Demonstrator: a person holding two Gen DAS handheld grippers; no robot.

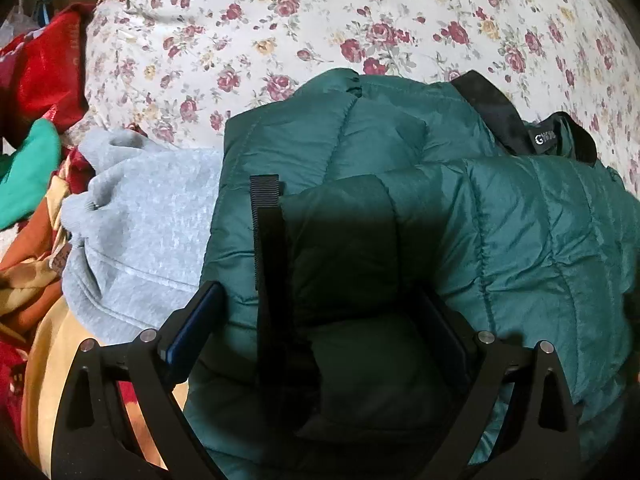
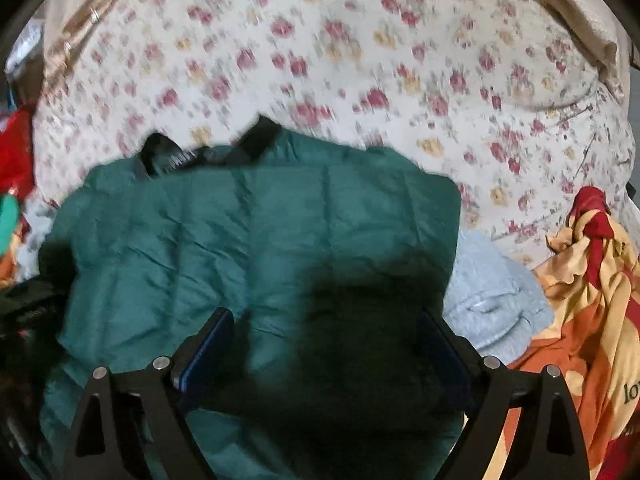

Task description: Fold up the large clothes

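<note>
A floral bedspread (image 1: 360, 20) covers the bed, with a green puffer jacket (image 1: 500, 220) lying folded on it between a grey sweatshirt (image 1: 152, 220) and an orange-and-yellow patterned cloth (image 2: 592, 300); the left claw (image 1: 320, 320) hangs spread over the jacket, gripping nothing; the right claw (image 2: 324, 340), likewise spread, hovers above the same garment, its view blurred.

1 green puffer jacket (image 1: 500, 220), 1 grey sweatshirt (image 1: 148, 232), 2 tongs.
</note>
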